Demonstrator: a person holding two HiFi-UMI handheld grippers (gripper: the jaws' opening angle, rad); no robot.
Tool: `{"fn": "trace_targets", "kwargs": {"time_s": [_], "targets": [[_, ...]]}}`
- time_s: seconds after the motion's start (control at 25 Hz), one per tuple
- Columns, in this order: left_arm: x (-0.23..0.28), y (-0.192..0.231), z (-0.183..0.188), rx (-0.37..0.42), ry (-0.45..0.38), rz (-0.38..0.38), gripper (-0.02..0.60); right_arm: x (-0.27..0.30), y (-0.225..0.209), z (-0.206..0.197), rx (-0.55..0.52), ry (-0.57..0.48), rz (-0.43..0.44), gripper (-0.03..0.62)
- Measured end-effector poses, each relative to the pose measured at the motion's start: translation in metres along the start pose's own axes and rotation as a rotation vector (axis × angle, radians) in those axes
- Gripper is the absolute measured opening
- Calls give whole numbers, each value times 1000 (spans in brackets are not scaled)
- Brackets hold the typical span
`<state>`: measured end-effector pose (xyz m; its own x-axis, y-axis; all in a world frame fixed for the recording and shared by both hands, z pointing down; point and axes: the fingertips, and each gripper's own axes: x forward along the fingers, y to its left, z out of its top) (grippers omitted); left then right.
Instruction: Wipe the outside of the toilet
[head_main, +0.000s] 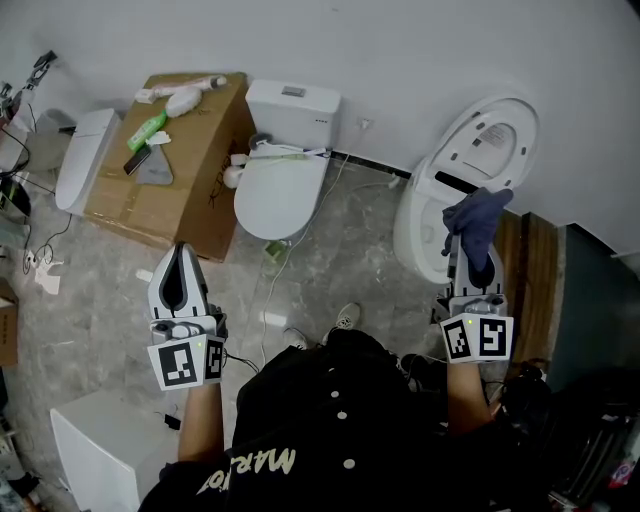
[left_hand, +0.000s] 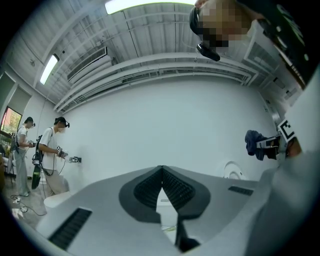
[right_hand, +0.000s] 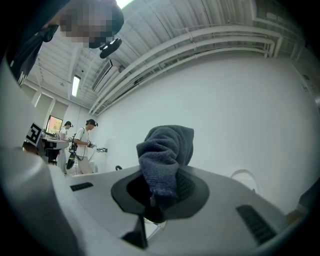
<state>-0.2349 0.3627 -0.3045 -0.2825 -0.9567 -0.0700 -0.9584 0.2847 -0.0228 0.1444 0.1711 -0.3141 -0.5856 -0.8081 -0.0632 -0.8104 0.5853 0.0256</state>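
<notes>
Two white toilets stand against the wall: one with its lid down (head_main: 283, 190) at the middle, one with its lid raised (head_main: 437, 205) at the right. My right gripper (head_main: 472, 245) is held upright in front of the right toilet, shut on a dark blue cloth (head_main: 478, 218) that bunches above its jaws. In the right gripper view the cloth (right_hand: 165, 155) stands out of the shut gripper (right_hand: 159, 192). My left gripper (head_main: 181, 250) is raised over the floor left of the middle toilet, and its jaws (left_hand: 162, 169) meet at the tips with nothing between them.
A cardboard box (head_main: 200, 170) left of the middle toilet carries bottles and a phone. A white ceramic piece (head_main: 83, 158) lies further left, a white box (head_main: 92, 450) at the lower left. Cables run over the floor. Two people (left_hand: 50, 152) stand far off.
</notes>
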Motion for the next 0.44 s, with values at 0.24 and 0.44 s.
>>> {"fn": "trace_targets", "kwargs": {"time_s": [0.24, 0.44], "targets": [[5, -3, 1, 5, 0, -3, 11, 7, -1, -1, -3, 4, 6, 49], [6, 0, 1, -5, 25, 23, 11, 11, 1, 0, -11, 4, 15, 49]]}}
